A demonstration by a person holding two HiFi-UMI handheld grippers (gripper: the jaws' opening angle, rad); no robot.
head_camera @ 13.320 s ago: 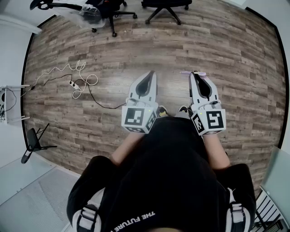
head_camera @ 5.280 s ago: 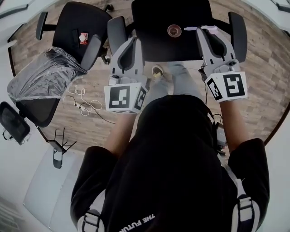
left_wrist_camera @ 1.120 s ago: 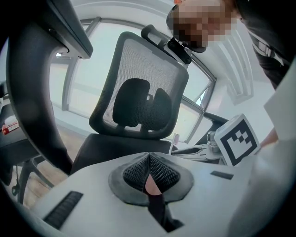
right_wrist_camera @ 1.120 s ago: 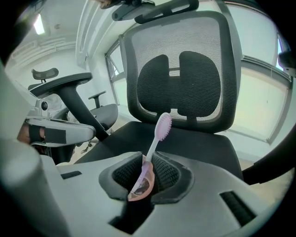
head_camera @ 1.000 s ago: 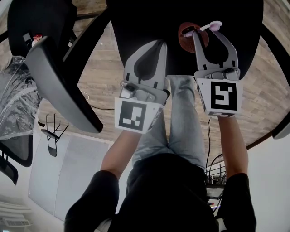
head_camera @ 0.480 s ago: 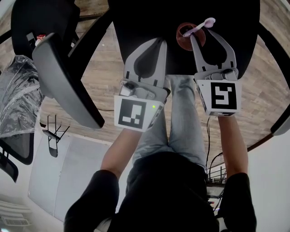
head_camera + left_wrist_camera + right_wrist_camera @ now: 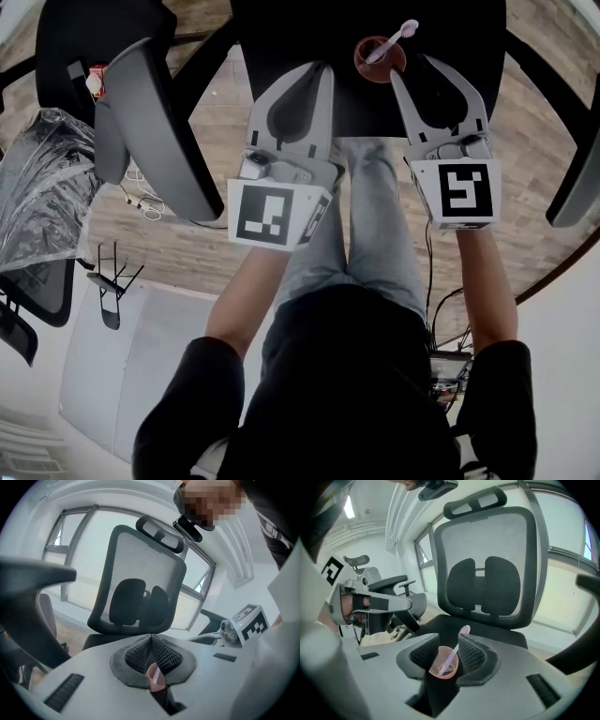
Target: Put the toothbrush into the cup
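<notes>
Toothbrush point(image 7: 394, 39) stands slanted in cup point(image 7: 362, 64), head uppermost.

Your gripper views face bright windows point(image 7: 75, 564), blown nearly white, so the chair back point(image 7: 487, 550) turns to a dark silhouette. Up close, the left gripper point(image 7: 151, 639) looks soft. Your head view is evenly lit, though the black seat point(image 7: 300, 37) swallows detail. Every frame bows at the edges, corners dark.
</notes>
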